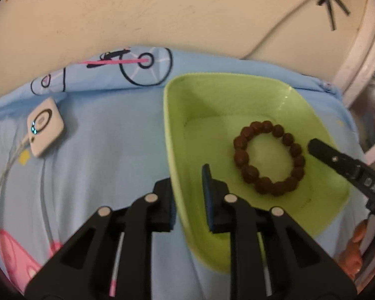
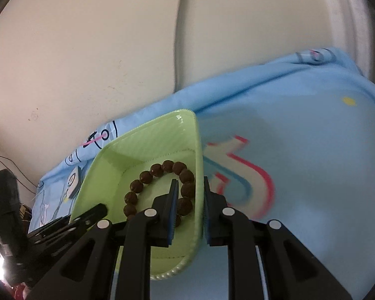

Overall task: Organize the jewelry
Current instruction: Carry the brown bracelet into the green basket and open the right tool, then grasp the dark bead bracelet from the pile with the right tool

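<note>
A brown bead bracelet [image 1: 268, 157] lies flat inside a light green tray [image 1: 187, 115] on a blue printed bedsheet. My left gripper [image 1: 187, 187] straddles the tray's left rim, one finger outside and one inside, jaws slightly apart around the rim. In the right wrist view the bracelet [image 2: 160, 187] lies in the tray [image 2: 127, 160]. My right gripper [image 2: 188, 200] straddles the tray's right rim, one finger inside beside the bracelet, one outside. Whether either gripper presses the rim is unclear.
A small white square device [image 1: 45, 127] with a lit ring and cable lies on the sheet left of the tray. A cream wall stands behind the bed. The right gripper's finger [image 1: 337, 160] shows at the tray's right side.
</note>
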